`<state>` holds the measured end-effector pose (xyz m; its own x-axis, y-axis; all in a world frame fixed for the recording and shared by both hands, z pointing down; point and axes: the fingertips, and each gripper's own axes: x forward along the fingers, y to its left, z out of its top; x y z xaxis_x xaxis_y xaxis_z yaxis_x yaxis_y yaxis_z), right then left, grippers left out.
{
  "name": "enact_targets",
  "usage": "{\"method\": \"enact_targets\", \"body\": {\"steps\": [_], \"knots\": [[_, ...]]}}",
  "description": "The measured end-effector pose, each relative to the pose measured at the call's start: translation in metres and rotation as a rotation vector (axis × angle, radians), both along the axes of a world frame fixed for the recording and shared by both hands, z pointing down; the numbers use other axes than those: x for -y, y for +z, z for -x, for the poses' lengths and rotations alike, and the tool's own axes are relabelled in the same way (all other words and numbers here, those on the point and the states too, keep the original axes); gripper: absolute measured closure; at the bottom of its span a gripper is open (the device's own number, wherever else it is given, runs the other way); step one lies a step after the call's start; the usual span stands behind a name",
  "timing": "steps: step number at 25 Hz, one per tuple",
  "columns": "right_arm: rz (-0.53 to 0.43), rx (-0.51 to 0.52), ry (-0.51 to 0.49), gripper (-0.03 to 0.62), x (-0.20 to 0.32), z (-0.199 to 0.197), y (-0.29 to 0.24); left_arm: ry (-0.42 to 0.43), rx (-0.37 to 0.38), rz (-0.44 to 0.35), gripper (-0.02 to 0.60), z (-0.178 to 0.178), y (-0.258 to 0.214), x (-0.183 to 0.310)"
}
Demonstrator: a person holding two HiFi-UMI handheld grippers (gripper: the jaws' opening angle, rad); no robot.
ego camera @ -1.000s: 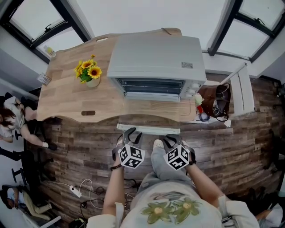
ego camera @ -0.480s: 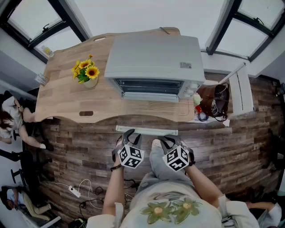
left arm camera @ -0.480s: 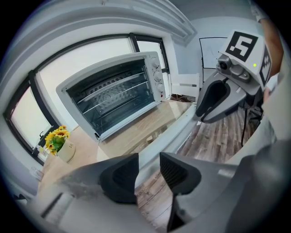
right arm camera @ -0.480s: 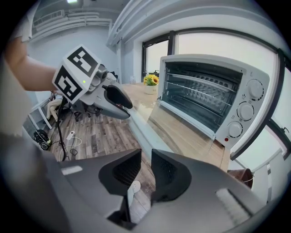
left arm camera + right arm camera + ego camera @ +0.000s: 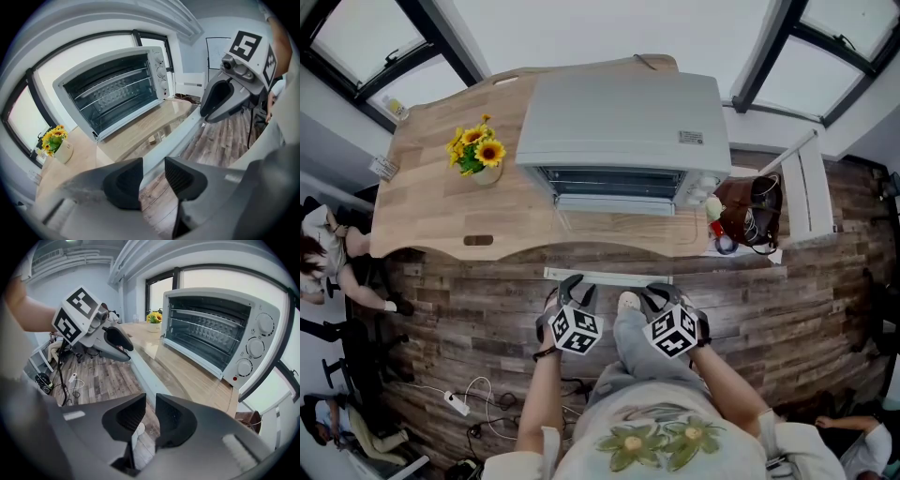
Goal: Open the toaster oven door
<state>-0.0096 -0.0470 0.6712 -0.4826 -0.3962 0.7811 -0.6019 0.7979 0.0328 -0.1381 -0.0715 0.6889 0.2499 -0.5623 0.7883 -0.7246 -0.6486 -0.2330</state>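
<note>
Toaster oven [image 5: 623, 117]: pale grey box standing upright toward the back right of the wooden table [image 5: 431, 202] ahead of me, its mouth turned my way.
Door [image 5: 614, 234]: already open, folded down about level in front of the mouth. Its glass is clear and I see the table's wood through it.
Handle [image 5: 609, 276]: long white bar along the door's near edge, jutting past the table's front edge, the part closest to me.
Inside: dark cavity with a wire rack [image 5: 112, 89] across it.
Controls: three round white knobs [image 5: 255, 348] stacked down the front's right side, with a small red light [image 5: 235, 378] below them.
</note>
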Motion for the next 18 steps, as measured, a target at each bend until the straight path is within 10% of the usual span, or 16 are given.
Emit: {"method": "enact_targets", "body": {"steps": [18], "knots": [[0.042, -0.040, 0.016, 0.528, 0.010, -0.010, 0.021, 0.009, 0.021, 0.066, 0.428, -0.001, 0.034, -0.001]]}}
